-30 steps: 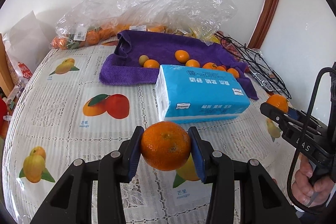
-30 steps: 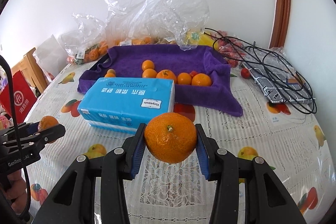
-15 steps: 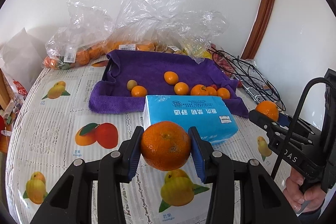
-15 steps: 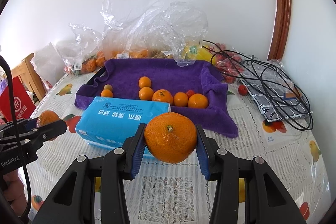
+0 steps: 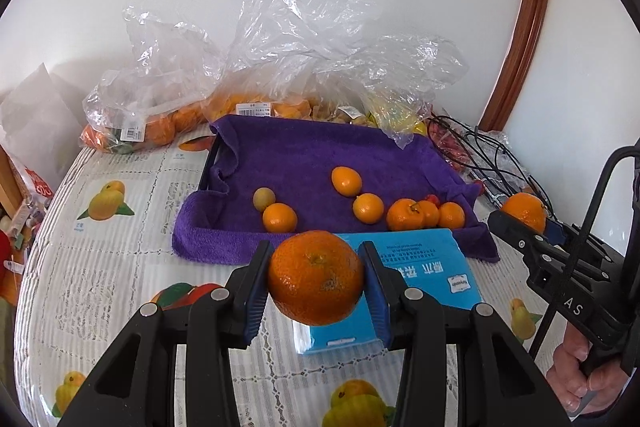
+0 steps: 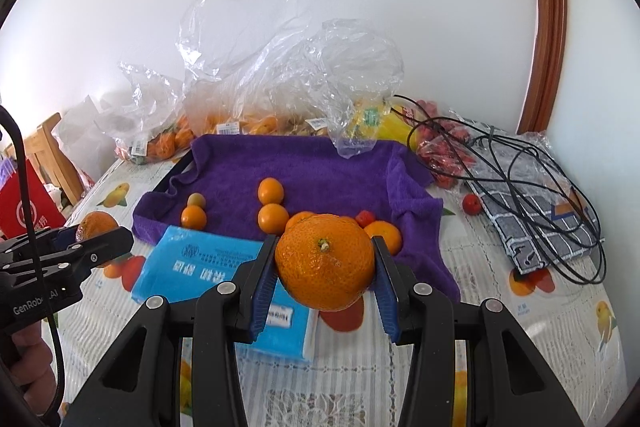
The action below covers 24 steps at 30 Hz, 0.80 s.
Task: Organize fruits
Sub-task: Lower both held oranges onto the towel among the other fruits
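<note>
My left gripper is shut on a large orange, held above the blue tissue pack. My right gripper is shut on another large orange, also in the air over the pack's right end. Beyond lies a tray lined with a purple towel, holding several small oranges and a pale green fruit. The same tray shows in the right wrist view. The right gripper with its orange shows at the right of the left wrist view; the left one at the left of the right wrist view.
Clear plastic bags of oranges and other fruit lie behind the tray against the wall. Black cables on a checked cloth and a small red fruit lie right of the tray. A fruit-print tablecloth covers the table.
Both grippers have risen and moved forward toward the tray, each still holding its orange. The tissue pack now sits lower and closer beneath them.
</note>
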Motion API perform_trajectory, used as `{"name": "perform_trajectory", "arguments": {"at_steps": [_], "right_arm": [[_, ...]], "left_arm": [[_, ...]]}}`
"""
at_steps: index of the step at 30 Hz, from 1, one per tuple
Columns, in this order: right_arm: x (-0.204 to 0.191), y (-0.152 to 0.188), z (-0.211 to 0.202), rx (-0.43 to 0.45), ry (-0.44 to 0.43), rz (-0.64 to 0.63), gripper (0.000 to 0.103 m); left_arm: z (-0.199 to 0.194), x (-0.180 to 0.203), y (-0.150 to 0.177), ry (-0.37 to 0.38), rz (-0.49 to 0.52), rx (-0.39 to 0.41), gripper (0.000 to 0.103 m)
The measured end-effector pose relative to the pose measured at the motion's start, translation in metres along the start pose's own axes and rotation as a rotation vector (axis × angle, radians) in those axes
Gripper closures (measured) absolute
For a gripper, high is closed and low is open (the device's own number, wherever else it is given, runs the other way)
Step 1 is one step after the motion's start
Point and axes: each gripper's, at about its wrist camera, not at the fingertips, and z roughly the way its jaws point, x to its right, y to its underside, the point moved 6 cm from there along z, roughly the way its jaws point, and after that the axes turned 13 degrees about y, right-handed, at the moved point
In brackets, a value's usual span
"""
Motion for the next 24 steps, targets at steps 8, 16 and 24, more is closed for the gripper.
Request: {"name": "perform_trajectory", "arguments": {"at_steps": [8,16,24], "right_arm": [[-0.003,-0.025,0.022,0.018,-0.011,0.011,0.059],[-0.001,-0.034,0.045,0.002,-0.011,0.027,0.059],[0.000,-0.044,0.067,-0.014,-0.005,0.010,0.059]], "left_arm": [[0.020,-0.010,-0.025,0.009,-0.030,0.011,0.062],[0.032,-0.027,-0.033,-0.019,-0.045,0.006,0.062],[0.043,-0.043,-0.039,-0.033,-0.082,-0.005,0.062]]}}
